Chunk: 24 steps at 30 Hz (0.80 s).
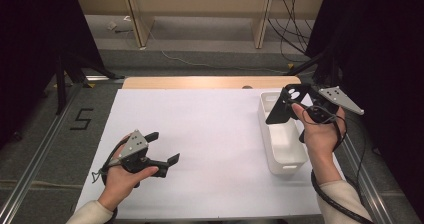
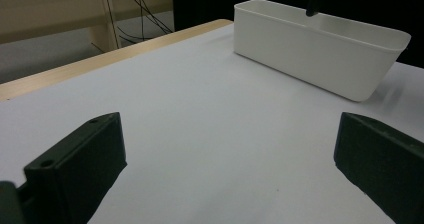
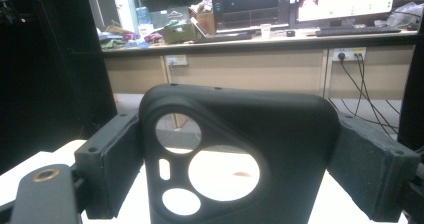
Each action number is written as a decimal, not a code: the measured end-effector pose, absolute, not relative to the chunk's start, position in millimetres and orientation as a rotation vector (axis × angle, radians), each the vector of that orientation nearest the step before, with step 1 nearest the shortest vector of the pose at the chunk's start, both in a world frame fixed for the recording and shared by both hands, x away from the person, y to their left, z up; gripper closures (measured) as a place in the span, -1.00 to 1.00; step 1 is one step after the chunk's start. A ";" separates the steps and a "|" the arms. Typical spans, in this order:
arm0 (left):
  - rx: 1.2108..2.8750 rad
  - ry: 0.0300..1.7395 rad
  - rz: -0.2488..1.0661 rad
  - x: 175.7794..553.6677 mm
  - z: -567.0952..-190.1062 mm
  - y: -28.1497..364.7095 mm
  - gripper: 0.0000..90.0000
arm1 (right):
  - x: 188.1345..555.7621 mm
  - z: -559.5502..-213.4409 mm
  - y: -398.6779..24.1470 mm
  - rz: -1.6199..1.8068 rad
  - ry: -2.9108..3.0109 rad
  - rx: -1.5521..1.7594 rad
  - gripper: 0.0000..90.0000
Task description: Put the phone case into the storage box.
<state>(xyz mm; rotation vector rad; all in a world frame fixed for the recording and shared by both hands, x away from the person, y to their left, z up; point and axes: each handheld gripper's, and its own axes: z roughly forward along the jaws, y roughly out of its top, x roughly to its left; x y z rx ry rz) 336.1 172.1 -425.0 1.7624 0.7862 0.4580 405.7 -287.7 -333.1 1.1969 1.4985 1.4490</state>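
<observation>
A black rubbery phone case [image 3: 240, 159] with round camera cut-outs stands upright, clamped across its width between the right gripper [image 3: 235, 169]'s two black jaws; a wooden desk [image 3: 260, 64] with monitors lies beyond.

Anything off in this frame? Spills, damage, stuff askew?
Nothing stands out. The right tongs grip a black phone case by its sides, square between the jaws, above the white bin. The bin sits upright on the white table. The left tongs are open, holding nothing. No spills or damage visible.
</observation>
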 end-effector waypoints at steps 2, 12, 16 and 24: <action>1.760 0.791 0.457 336.0 -425.0 172.0 -1.00 | 406.1 -333.6 -288.4 1.444 1.498 1.198 -0.66; 1.759 0.791 0.457 336.2 -425.2 172.2 -1.00 | 407.7 -335.3 -292.5 1.433 1.493 1.212 -0.66; 1.759 0.792 0.458 336.4 -425.2 172.6 -1.00 | 408.1 -336.0 -293.8 1.426 1.491 1.217 -0.66; 1.759 0.793 0.458 336.4 -425.4 172.7 -1.00 | 409.5 -337.7 -295.3 1.417 1.492 1.221 -0.66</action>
